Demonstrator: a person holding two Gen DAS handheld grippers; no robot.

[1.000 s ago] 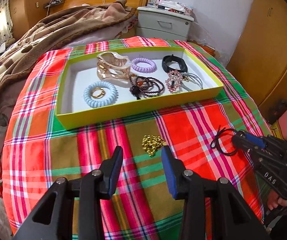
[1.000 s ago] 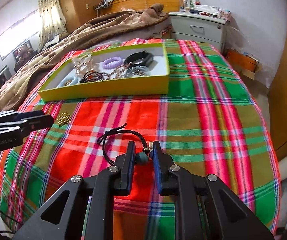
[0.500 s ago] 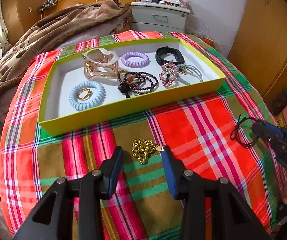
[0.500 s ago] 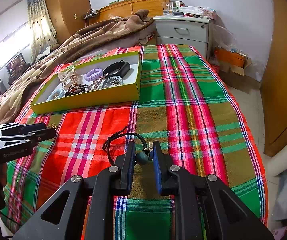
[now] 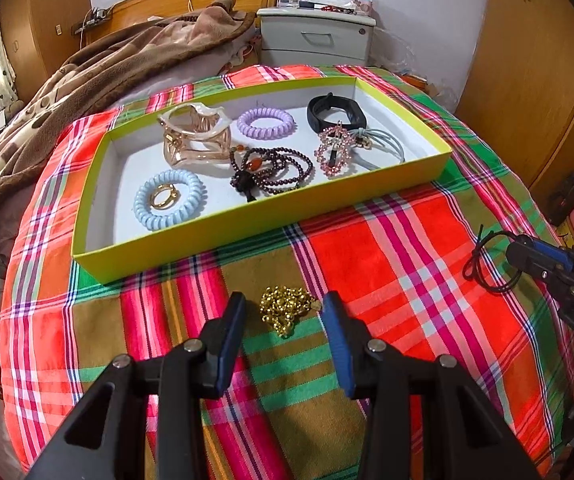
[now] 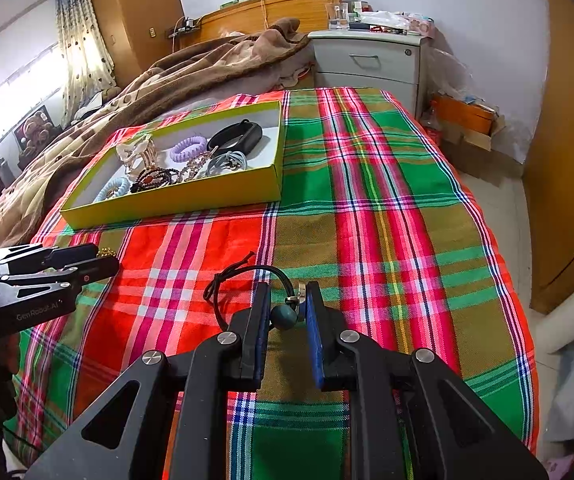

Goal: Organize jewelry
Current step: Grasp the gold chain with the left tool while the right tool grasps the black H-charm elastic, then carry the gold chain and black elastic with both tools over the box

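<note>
A gold bead chain (image 5: 285, 309) lies on the plaid cloth between the fingers of my open left gripper (image 5: 283, 312). A yellow-green box (image 5: 247, 232) behind it holds hair ties, a claw clip, bead bracelets and a black band. My right gripper (image 6: 285, 304) is shut on the grey bead of a black cord hair tie (image 6: 239, 280), whose loop hangs off the fingertips just above the cloth. The right gripper (image 5: 543, 264) and the hair tie (image 5: 487, 268) also show at the right edge of the left wrist view. The box (image 6: 175, 204) and left gripper (image 6: 105, 266) show in the right wrist view.
The plaid cloth (image 6: 367, 208) covers a rounded surface that drops off at the right. A brown blanket (image 5: 87, 80) lies behind and left of the box. A grey nightstand (image 6: 367, 60) stands at the back. A paper roll (image 6: 571, 316) lies on the floor at right.
My left gripper has moved forward so the gold chain now sits between its fingers. My right gripper has drawn back and right from the box, still holding the hair tie.
</note>
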